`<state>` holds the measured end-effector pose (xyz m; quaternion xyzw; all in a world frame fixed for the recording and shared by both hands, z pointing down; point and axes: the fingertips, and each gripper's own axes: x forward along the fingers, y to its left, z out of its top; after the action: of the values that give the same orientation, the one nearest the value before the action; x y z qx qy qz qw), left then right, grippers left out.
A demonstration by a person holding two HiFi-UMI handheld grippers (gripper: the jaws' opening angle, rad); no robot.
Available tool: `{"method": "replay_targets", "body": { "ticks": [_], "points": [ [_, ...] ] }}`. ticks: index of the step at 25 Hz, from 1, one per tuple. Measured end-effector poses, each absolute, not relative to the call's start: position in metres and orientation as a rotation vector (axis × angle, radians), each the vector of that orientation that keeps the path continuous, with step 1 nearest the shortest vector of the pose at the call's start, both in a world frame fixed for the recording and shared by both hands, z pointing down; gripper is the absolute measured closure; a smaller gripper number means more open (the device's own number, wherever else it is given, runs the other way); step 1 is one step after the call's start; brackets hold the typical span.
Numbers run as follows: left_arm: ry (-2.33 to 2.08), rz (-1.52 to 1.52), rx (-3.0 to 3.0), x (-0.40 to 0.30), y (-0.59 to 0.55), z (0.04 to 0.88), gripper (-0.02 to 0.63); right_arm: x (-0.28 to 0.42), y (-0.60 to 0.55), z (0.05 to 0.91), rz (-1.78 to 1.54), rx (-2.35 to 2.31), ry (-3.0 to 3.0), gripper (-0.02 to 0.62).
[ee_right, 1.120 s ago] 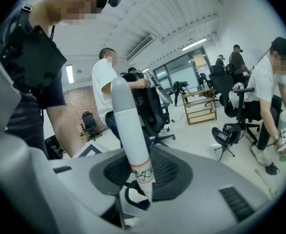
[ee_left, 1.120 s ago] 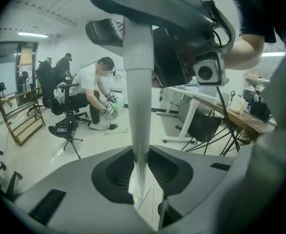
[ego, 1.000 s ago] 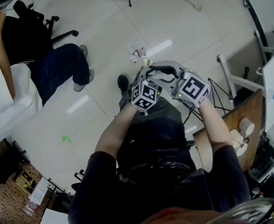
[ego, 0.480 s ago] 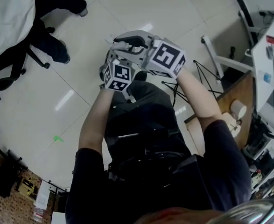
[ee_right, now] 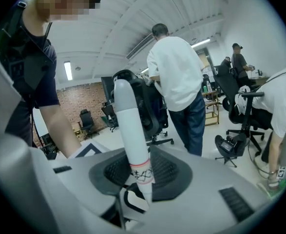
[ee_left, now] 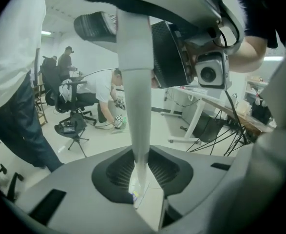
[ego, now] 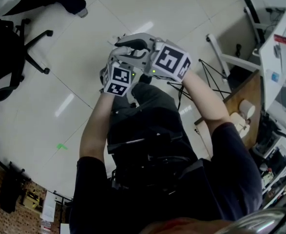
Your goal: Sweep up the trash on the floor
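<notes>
Over the last second both my grippers had slid up and to the left in the head view, keeping side by side, and the litter that had lain just ahead of them was gone from that view. My left gripper (ee_left: 140, 173) had its jaws closed narrowly on a white handle (ee_left: 135, 106), which ran straight out from between them. Farther out along that same handle my right gripper (ee_right: 140, 177) gripped it too, jaws drawn in on a stretch marked with a red ring and black scrawl; beyond those jaws the handle ended in a rounded tip. The trash (ee_left: 134, 195) showed only as a small coloured scrap on the floor (ego: 84, 23), seen through the slit directly under my left jaws. A person in a white shirt (ee_right: 174, 77) stood well beyond my right jaws.
</notes>
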<state>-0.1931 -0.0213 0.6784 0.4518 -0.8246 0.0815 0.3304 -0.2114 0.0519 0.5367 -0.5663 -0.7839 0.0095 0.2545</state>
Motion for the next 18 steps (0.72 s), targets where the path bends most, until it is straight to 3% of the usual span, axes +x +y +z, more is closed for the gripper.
{"method": "replay_targets", "body": {
  "ticks": [7,18],
  "points": [
    [-2.051,0.19,1.403,-0.185,-0.027,0.638,0.522,-0.214,0.039,0.495,0.04,-1.429,-2.231,0.477],
    [-2.132,0.387,1.579,-0.191,-0.037,0.491,0.52,-0.216,-0.004,0.346,0.145,-1.193,-2.499,0.488]
  ]
}}
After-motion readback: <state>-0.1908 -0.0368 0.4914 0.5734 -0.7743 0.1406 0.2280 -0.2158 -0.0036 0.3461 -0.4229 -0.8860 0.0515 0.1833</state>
